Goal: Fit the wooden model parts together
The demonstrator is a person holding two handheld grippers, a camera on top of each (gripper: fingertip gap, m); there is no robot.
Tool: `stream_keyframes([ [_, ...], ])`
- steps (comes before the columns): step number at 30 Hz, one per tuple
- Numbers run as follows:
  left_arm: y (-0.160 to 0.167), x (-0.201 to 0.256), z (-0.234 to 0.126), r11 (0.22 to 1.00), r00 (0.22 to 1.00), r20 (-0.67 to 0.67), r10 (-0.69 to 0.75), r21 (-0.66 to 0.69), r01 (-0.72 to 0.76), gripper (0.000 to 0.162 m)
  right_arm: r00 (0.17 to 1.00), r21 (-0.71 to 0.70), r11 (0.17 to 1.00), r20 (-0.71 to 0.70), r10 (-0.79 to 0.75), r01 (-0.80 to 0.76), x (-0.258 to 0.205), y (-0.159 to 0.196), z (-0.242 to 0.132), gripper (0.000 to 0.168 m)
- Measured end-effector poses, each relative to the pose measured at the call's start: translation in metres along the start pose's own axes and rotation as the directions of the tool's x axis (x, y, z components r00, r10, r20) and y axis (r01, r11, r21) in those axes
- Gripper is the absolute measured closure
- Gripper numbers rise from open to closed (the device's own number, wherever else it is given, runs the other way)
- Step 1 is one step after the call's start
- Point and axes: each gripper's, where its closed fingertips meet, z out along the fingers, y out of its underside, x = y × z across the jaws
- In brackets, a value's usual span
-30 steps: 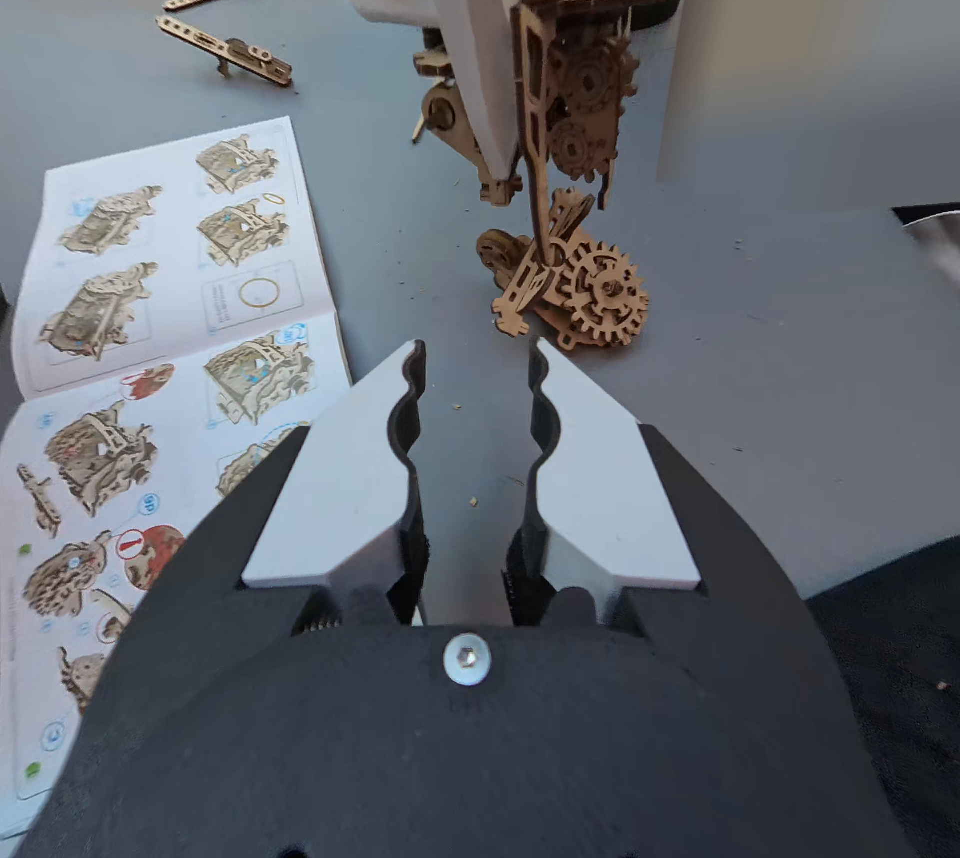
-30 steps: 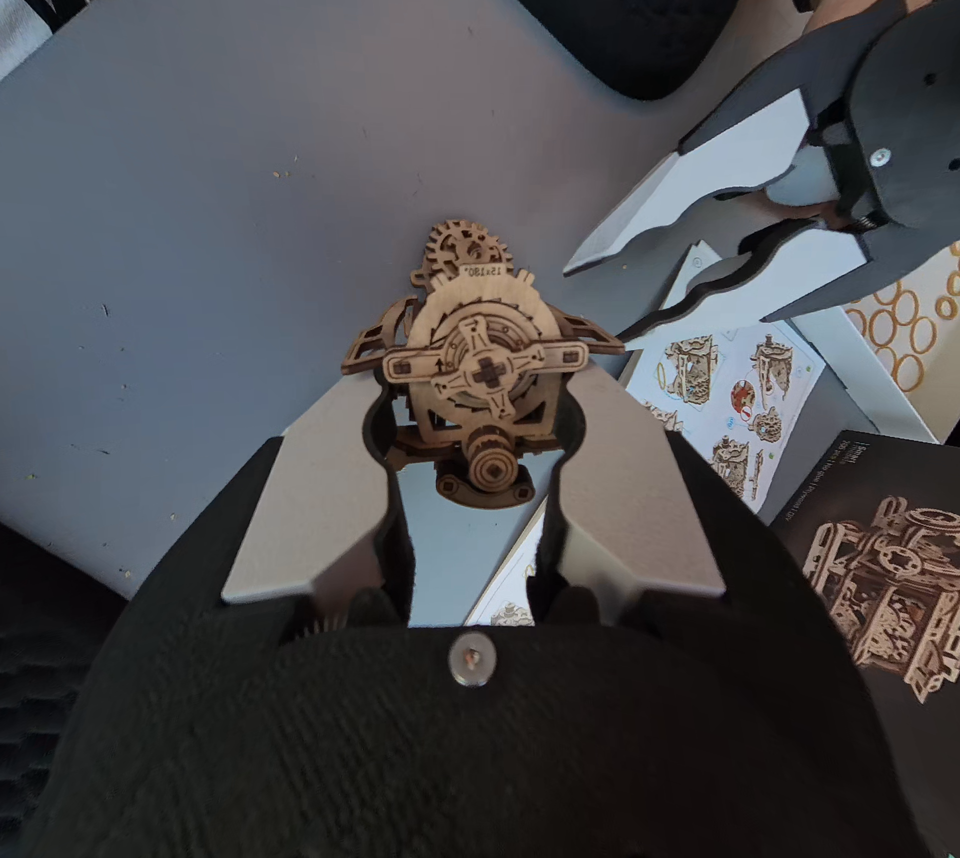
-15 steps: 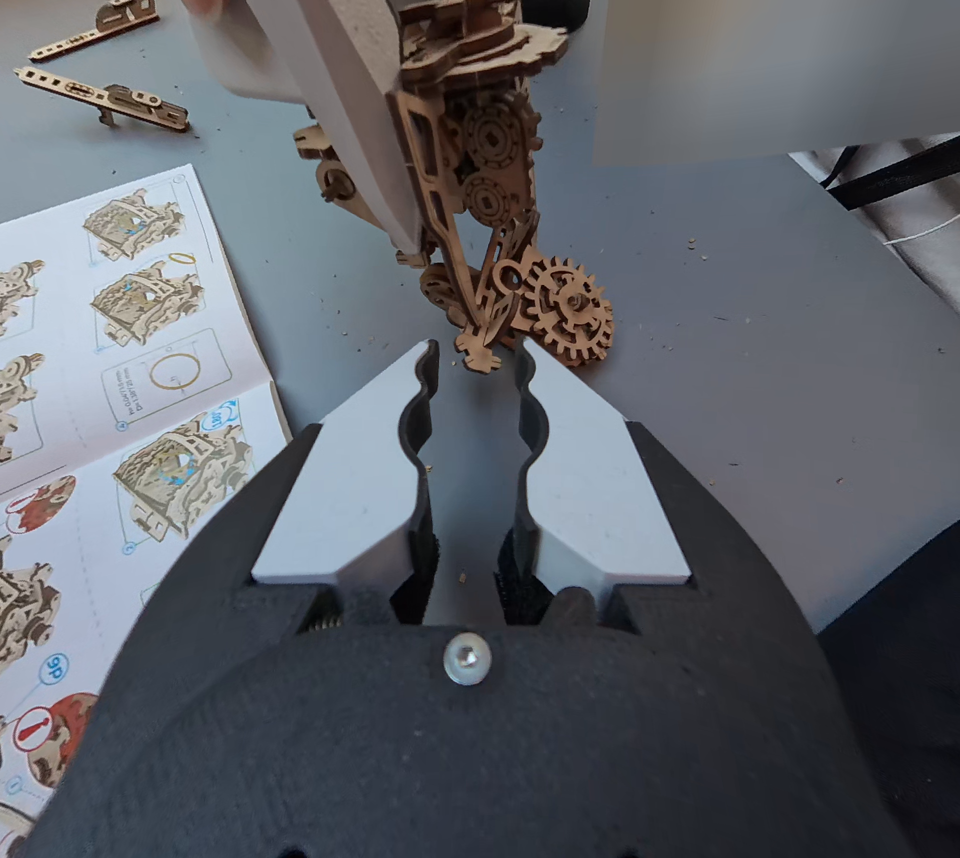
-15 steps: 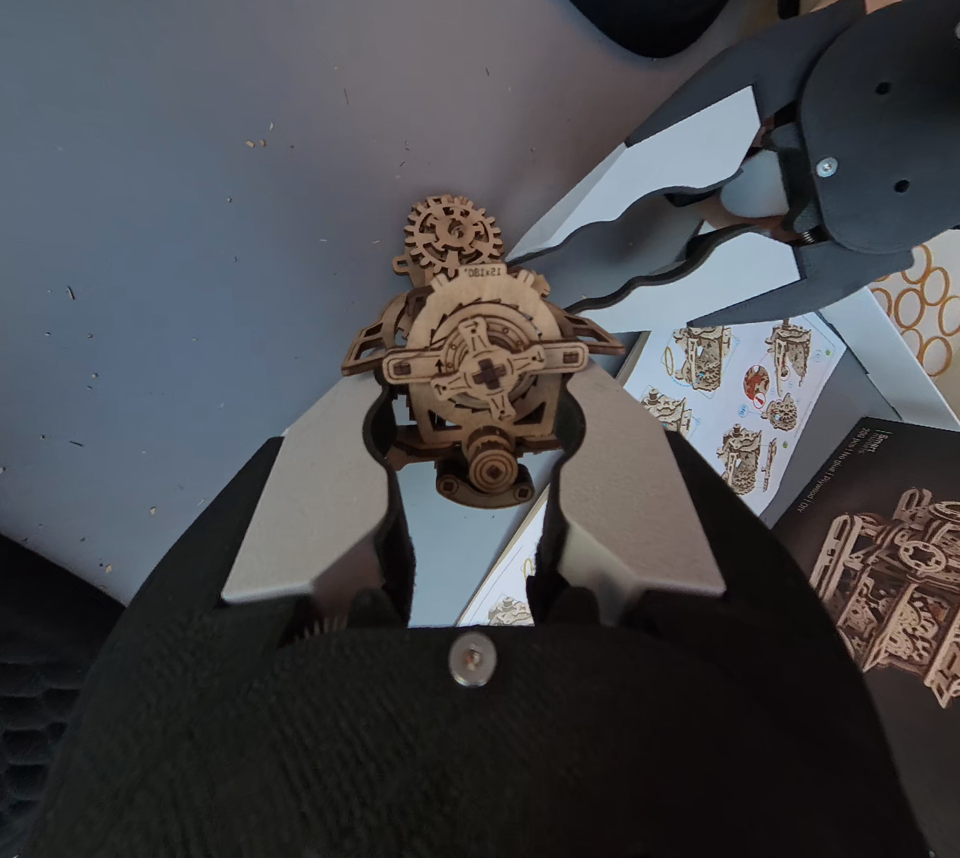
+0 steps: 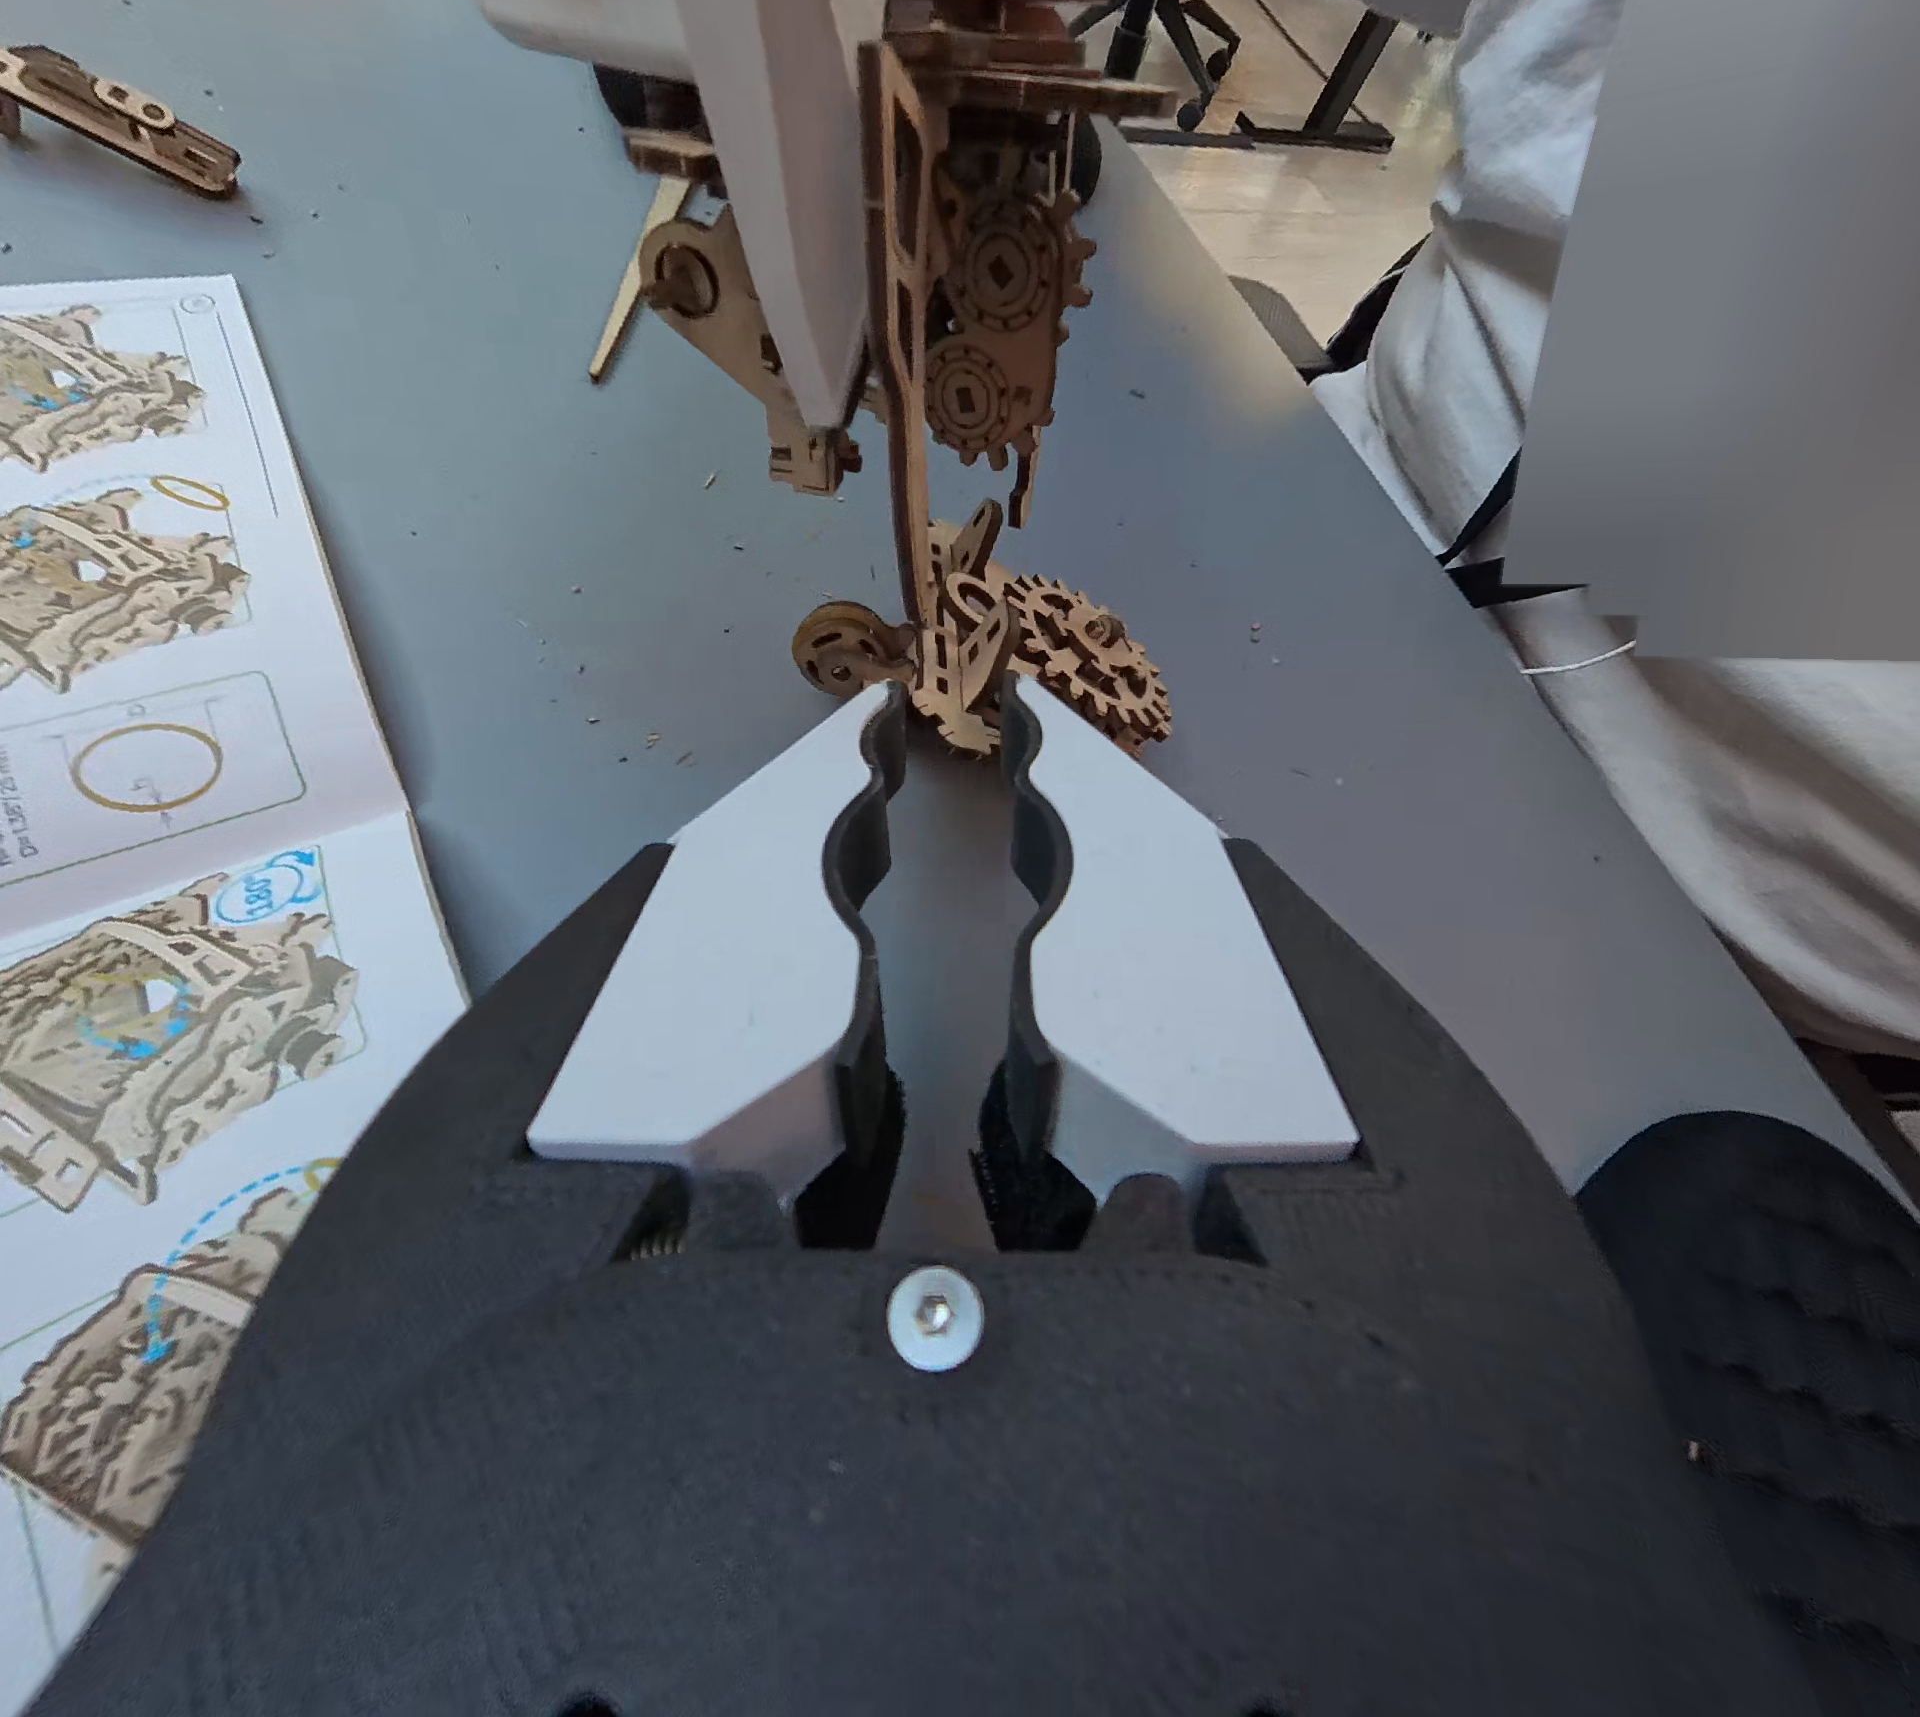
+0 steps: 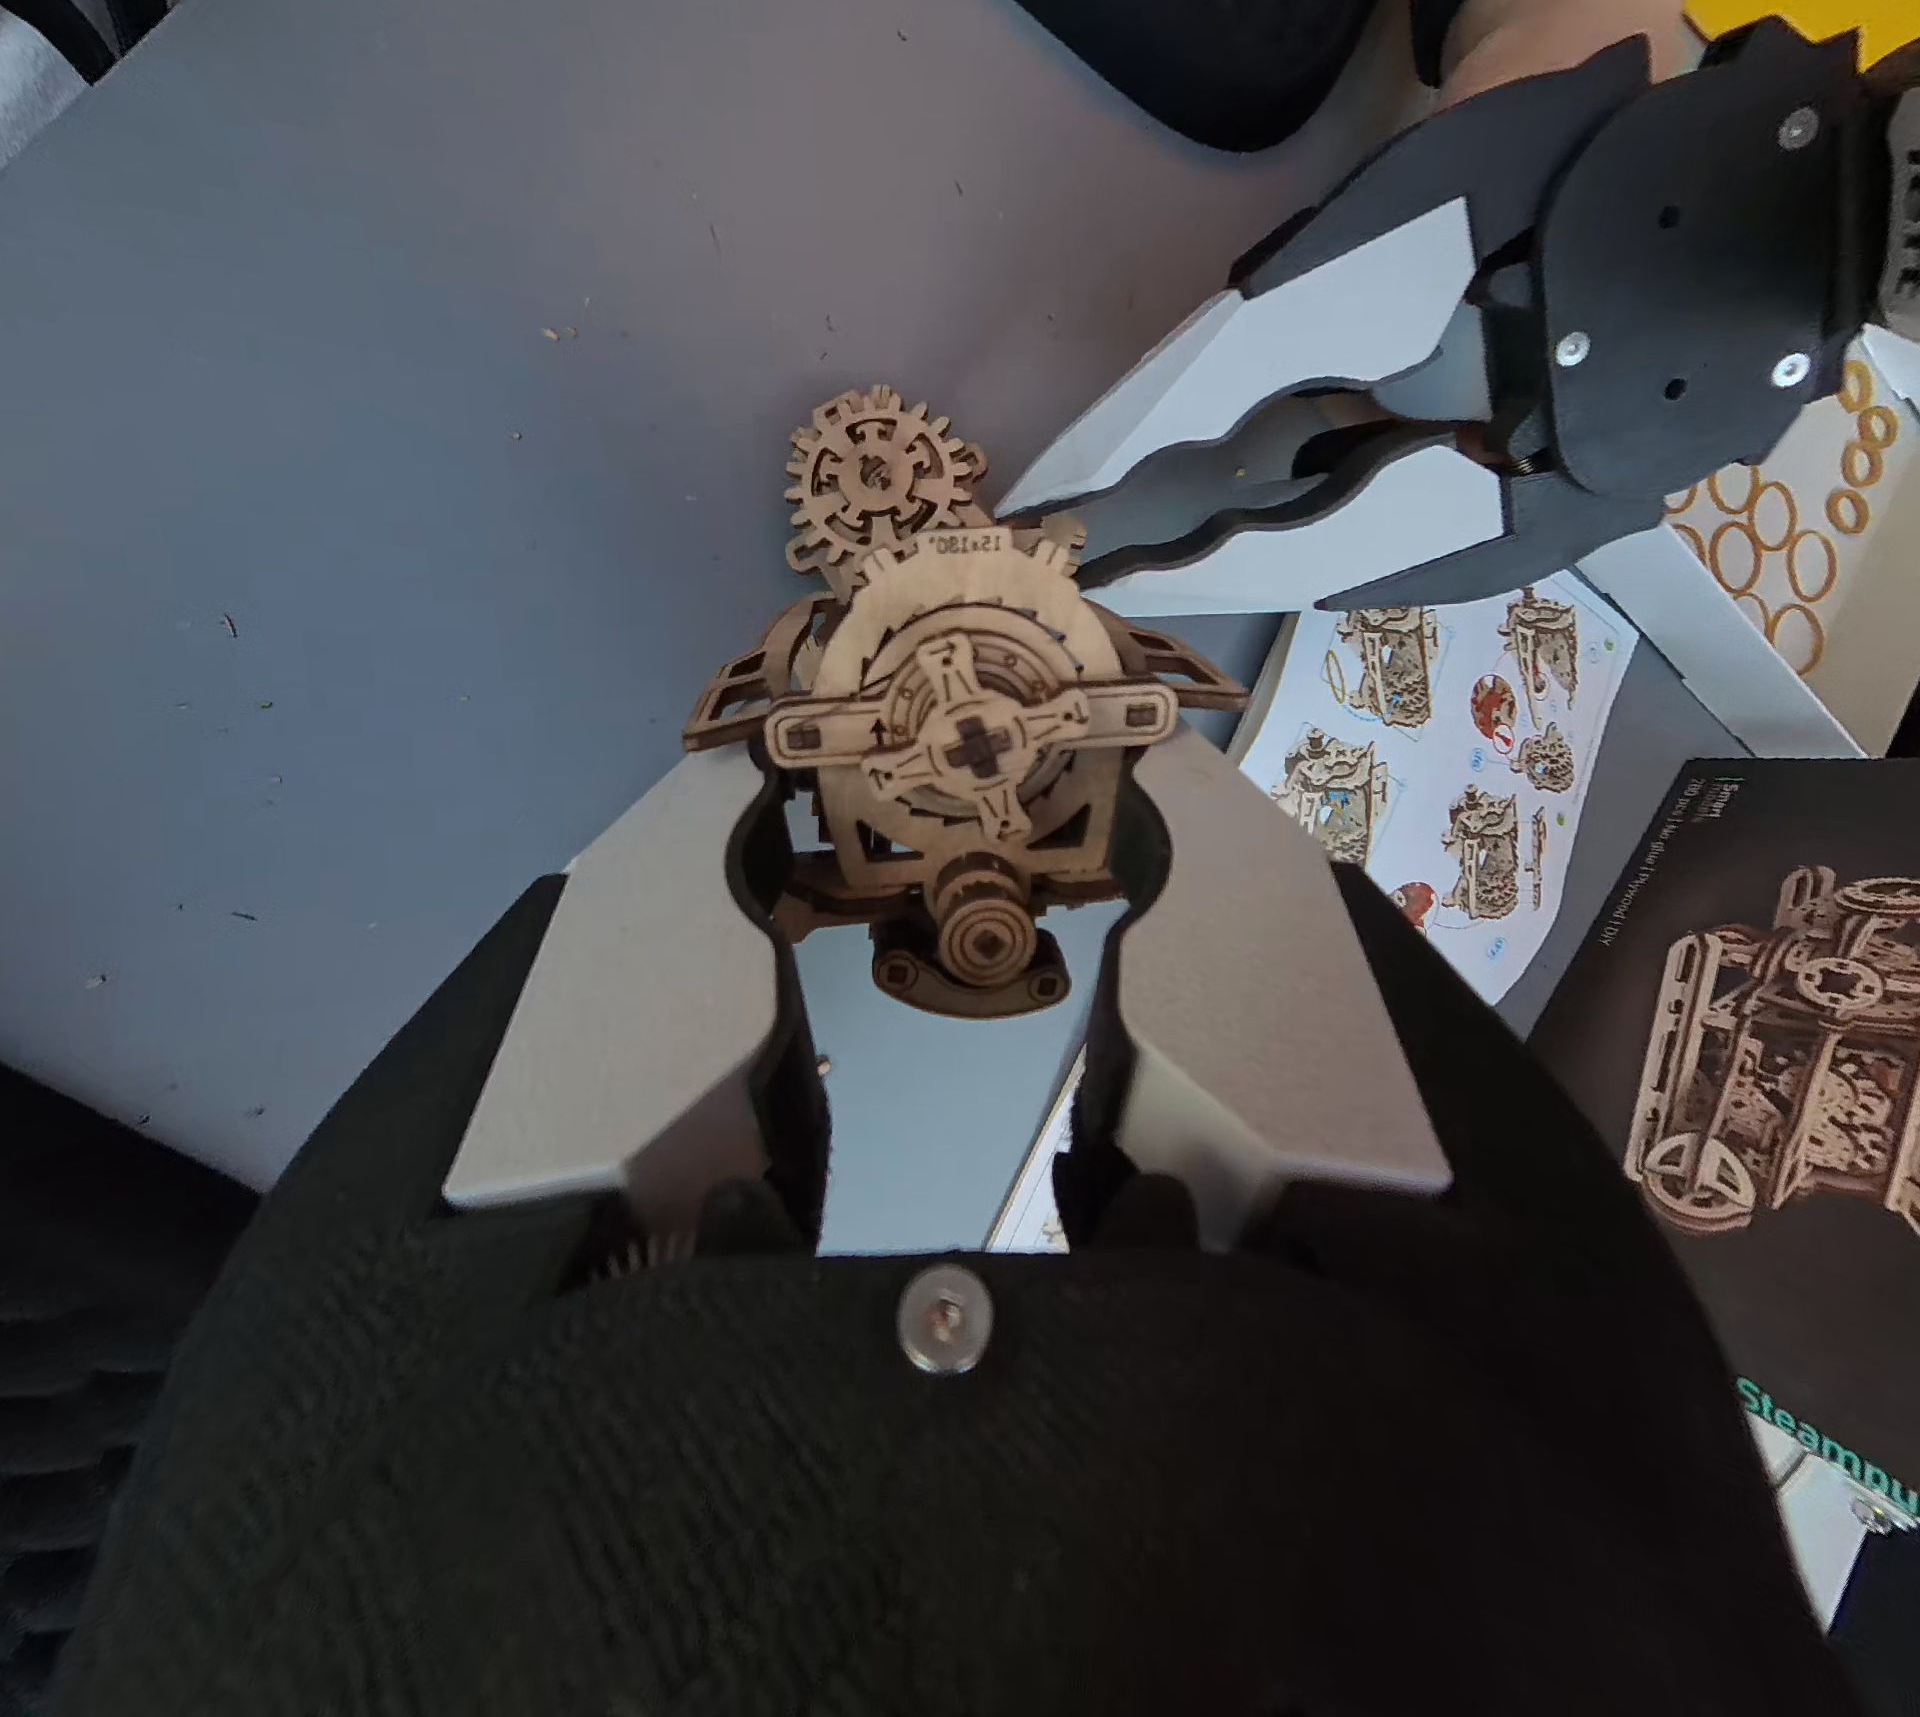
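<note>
My right gripper is shut on a large wooden model with a round dial and a cross-shaped knob, held upright above the grey table. In the left wrist view the model hangs from the right gripper's white finger, and its long thin leg reaches down to a small wooden gear part on the table. My left gripper is low on the table, jaws narrow, tips touching both sides of a tab on that gear part. The gear part shows just beyond the model, with the left gripper at its right.
An open instruction booklet lies at the left, with loose wooden strips beyond it. In the right wrist view a black box and a sheet of rubber rings lie right of the booklet. A black cushion adjoins the table edge. My right fingertips sit around 5 cm from my left ones.
My left gripper moved forward to the gear part and its jaws narrowed around the tab. The right gripper kept hold of the model and set its leg down at the gear part.
</note>
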Motion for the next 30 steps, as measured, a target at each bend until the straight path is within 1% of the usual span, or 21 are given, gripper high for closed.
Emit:
stream_keyframes([
  [4,-0.003,-0.001,0.0,0.988,0.987,-0.049,-0.152,0.023,0.154,0.147,0.999,0.018,0.999,-0.029,-0.026,0.026,-0.002,-0.003,-0.005,0.109],
  [7,-0.006,-0.006,-0.001,0.96,0.958,-0.088,-0.272,0.043,0.276,0.148,0.998,0.02,0.998,-0.022,-0.055,0.055,-0.003,-0.009,-0.005,0.109],
  [10,-0.007,-0.006,0.001,0.924,0.918,-0.139,-0.372,0.039,0.381,0.148,0.997,0.026,0.997,-0.003,-0.075,0.075,-0.003,-0.011,-0.004,0.109],
  [15,-0.007,-0.006,0.003,0.835,0.816,-0.228,-0.532,0.022,0.55,0.148,0.996,0.049,0.995,-0.007,-0.09,0.09,-0.004,-0.009,0.0,0.109],
  [18,-0.007,-0.005,0.003,0.812,0.792,-0.242,-0.56,0.029,0.583,0.148,0.995,0.059,0.993,-0.01,-0.1,0.101,-0.005,-0.006,-0.001,0.109],
  [21,-0.007,-0.007,0.003,0.817,0.802,-0.225,-0.553,0.039,0.575,0.148,0.994,0.071,0.991,-0.005,-0.112,0.112,-0.006,-0.006,-0.003,0.109],
  [30,-0.008,-0.014,0.002,0.791,0.781,-0.226,-0.582,0.063,0.608,0.148,0.973,0.048,0.972,0.003,-0.229,0.229,-0.008,-0.004,0.0,0.109],
])
